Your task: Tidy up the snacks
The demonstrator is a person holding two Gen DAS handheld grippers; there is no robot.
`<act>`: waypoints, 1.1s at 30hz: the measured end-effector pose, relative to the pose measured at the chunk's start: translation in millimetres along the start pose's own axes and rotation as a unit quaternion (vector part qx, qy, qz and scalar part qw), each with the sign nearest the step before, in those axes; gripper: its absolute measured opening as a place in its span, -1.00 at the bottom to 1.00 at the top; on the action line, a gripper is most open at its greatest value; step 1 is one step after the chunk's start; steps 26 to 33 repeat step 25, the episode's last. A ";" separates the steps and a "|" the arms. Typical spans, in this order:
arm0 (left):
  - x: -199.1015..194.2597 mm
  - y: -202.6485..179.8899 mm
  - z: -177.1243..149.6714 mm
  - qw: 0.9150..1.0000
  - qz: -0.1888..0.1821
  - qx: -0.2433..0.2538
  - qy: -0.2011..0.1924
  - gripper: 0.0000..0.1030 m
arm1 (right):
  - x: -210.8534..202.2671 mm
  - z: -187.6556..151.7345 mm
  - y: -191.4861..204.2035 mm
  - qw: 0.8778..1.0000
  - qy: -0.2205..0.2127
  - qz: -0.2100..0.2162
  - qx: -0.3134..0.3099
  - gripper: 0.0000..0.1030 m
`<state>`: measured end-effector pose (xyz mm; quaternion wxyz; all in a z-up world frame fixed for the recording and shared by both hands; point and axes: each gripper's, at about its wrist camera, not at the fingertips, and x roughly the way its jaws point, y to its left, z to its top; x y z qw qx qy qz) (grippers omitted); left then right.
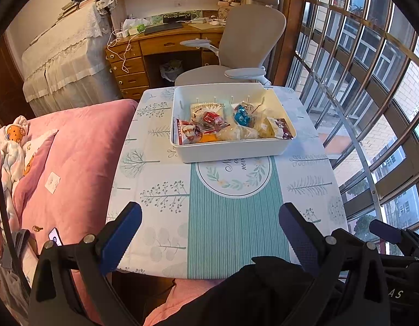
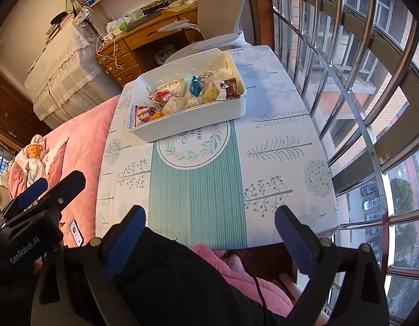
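Observation:
A white plastic bin (image 1: 231,150) (image 2: 198,121) stands on the far half of a small table (image 1: 166,217) (image 2: 277,179) with a tree-print cloth. Inside lie several wrapped snacks: a red-and-white packet (image 1: 186,133) (image 2: 141,115), a blue one (image 1: 240,116) (image 2: 195,87), a brown one (image 1: 283,129) (image 2: 231,88) and pale bags. My left gripper (image 1: 209,220) hovers open above the table's near edge, nothing between its fingers; it also shows in the right wrist view (image 2: 50,187). My right gripper (image 2: 209,221) is open too, over the near edge; its blue pad (image 1: 386,229) shows at the left view's right edge.
A pink quilted bed (image 1: 81,163) (image 2: 81,135) borders the table on the left, with a phone (image 1: 55,237) (image 2: 76,233) on it. A window with metal bars (image 1: 372,81) (image 2: 359,68) runs along the right. Behind the table stand a grey office chair (image 1: 250,35) and a wooden desk (image 1: 160,46).

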<state>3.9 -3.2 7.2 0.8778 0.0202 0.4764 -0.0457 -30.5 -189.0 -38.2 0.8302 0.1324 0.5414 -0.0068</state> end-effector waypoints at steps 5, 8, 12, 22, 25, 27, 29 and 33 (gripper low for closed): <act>1.5 -0.7 1.0 1.000 0.000 0.001 0.001 0.95 | 3.7 2.9 -4.4 1.000 0.004 -0.001 0.003 0.88; -0.1 -1.7 0.5 1.000 0.001 -0.001 0.000 0.95 | 4.2 3.1 -4.9 1.000 0.005 -0.001 0.004 0.88; 1.5 -1.9 1.7 1.000 0.001 -0.001 0.002 0.95 | 5.6 2.4 -7.0 1.000 0.008 -0.001 0.006 0.88; 6.4 0.0 1.6 1.000 0.002 0.000 0.004 0.95 | 6.7 1.6 -2.7 1.000 0.014 -0.001 0.006 0.88; 6.8 0.4 2.1 1.000 0.001 0.001 0.004 0.95 | 6.5 1.1 -1.1 1.000 0.014 -0.001 0.005 0.88; 6.8 0.4 2.1 1.000 0.001 0.001 0.004 0.95 | 6.5 1.1 -1.1 1.000 0.014 -0.001 0.005 0.88; 6.8 0.4 2.1 1.000 0.001 0.001 0.004 0.95 | 6.5 1.1 -1.1 1.000 0.014 -0.001 0.005 0.88; 6.8 0.4 2.1 1.000 0.001 0.001 0.004 0.95 | 6.5 1.1 -1.1 1.000 0.014 -0.001 0.005 0.88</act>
